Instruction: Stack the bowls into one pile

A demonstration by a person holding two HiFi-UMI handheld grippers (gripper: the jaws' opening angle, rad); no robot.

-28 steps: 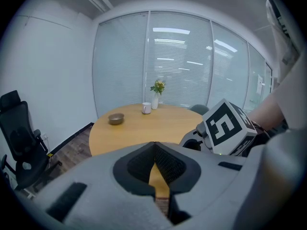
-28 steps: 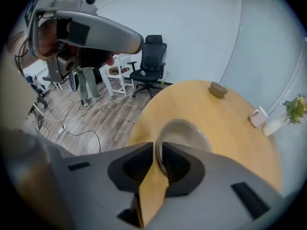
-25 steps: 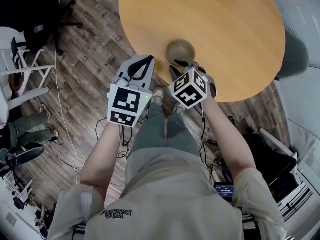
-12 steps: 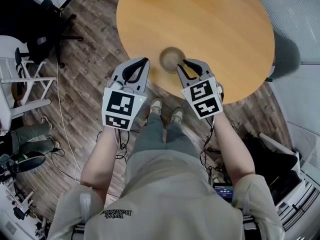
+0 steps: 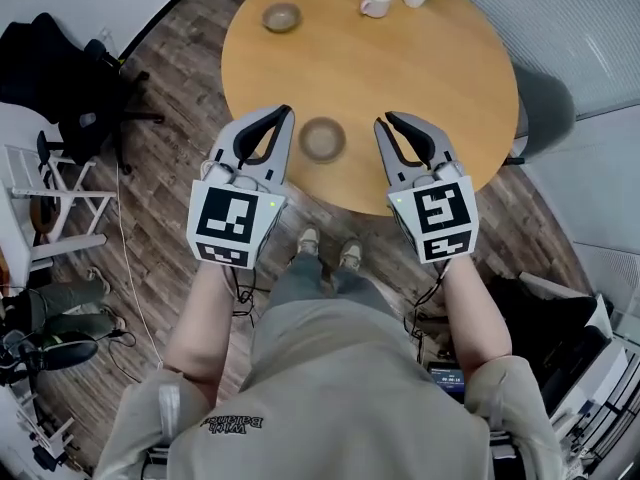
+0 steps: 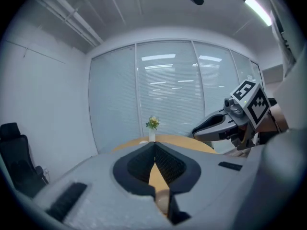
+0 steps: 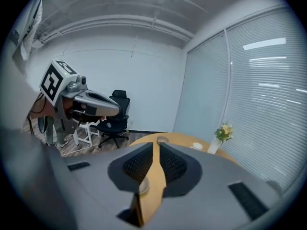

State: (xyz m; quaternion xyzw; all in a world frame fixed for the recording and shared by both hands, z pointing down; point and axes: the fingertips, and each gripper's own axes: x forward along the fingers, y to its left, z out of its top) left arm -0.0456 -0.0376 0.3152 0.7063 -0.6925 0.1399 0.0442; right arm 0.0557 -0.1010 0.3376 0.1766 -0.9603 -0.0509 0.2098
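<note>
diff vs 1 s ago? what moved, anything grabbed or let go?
The right gripper left the rim of the near bowl, swung out to its right and lifted; its jaws are closing on nothing. The left gripper lifted too, shut and empty. Nothing was taken hold of. The near bowl stayed put by the edge of the table; the far bowl and the mug only came into view.
</note>
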